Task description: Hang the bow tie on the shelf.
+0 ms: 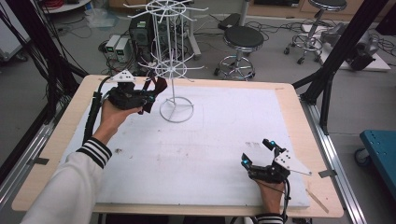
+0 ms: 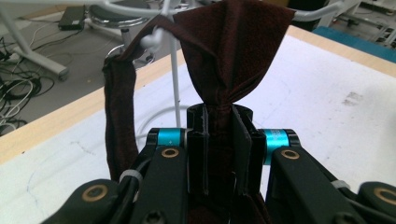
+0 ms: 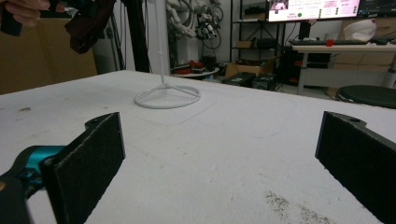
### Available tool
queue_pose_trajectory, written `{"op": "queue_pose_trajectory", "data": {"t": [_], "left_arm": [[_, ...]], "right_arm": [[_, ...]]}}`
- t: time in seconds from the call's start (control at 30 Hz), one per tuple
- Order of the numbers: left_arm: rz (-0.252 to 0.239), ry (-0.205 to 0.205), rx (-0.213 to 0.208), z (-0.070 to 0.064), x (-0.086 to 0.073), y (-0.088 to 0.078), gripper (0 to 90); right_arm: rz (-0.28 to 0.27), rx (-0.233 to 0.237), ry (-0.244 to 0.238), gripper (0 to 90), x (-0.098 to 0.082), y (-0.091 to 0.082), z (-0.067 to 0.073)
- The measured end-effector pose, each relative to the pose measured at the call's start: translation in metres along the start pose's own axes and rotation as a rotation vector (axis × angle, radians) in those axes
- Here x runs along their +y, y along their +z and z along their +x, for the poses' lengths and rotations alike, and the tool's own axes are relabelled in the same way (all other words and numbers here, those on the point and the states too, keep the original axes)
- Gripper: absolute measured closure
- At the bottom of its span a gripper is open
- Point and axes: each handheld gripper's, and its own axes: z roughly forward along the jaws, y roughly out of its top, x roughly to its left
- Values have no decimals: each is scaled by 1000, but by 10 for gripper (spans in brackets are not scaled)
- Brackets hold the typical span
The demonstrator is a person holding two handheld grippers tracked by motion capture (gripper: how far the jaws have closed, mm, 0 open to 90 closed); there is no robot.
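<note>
Clamped tight, the left gripper [image 2: 219,140] pinches a bunched fold of dark maroon velvety cloth [image 2: 233,51] between its black jaws; above the pinch the cloth fans out and drapes over a white wire arm, with a narrow strap of the same cloth hanging at the left. Spread wide with nothing between its jaws, the right gripper [image 3: 219,163] rests low over the near right part of the white foam board [image 1: 210,149], well apart from the cloth.

That board covers most of a pale wooden table [image 1: 299,121] and carries faint grey smudges near the right gripper. Farther in, at the board's far left, the left gripper [image 1: 148,99] is raised beside a tall white wire display rack [image 1: 172,70], whose round ring base sits on the board. The cloth [image 1: 156,91] hangs between that gripper and the rack's lower ring of hooks.

Beyond the table lie a grey floor with tangled cables, two black round stools [image 1: 243,39] on chrome bases, black frame posts [image 1: 343,44] at both sides, and a blue cart [image 1: 380,144] at the right edge. From the right gripper view, shelves and a lit monitor [image 3: 313,9] stand at the back of the room.
</note>
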Motion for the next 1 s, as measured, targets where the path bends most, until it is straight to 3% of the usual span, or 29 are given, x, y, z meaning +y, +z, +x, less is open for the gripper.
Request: {"op": "queue_pose_trajectory", "data": {"t": [0.37, 0.53, 0.57, 0.6, 0.7, 0.9, 1.0], "left_arm": [[-2, -26, -11, 2, -1, 2, 718], [19, 8, 7, 0, -2, 4, 265], [33, -3, 11, 0, -2, 5, 123], [42, -18, -7, 1, -3, 4, 77], [34, -11, -8, 2, -2, 0, 17], [24, -7, -14, 3, 0, -13, 17], [-6, -4, -7, 2, -5, -22, 17]], "right_arm": [[1, 0, 3, 7, 0, 0, 0], [-4, 0, -7, 7, 0, 0, 0], [2, 1, -2, 7, 0, 0, 1], [0, 0, -5, 7, 0, 0, 0], [1, 1, -2, 7, 0, 0, 1], [0, 1, -6, 7, 0, 0, 0], [3, 2, -6, 7, 0, 0, 1]]}}
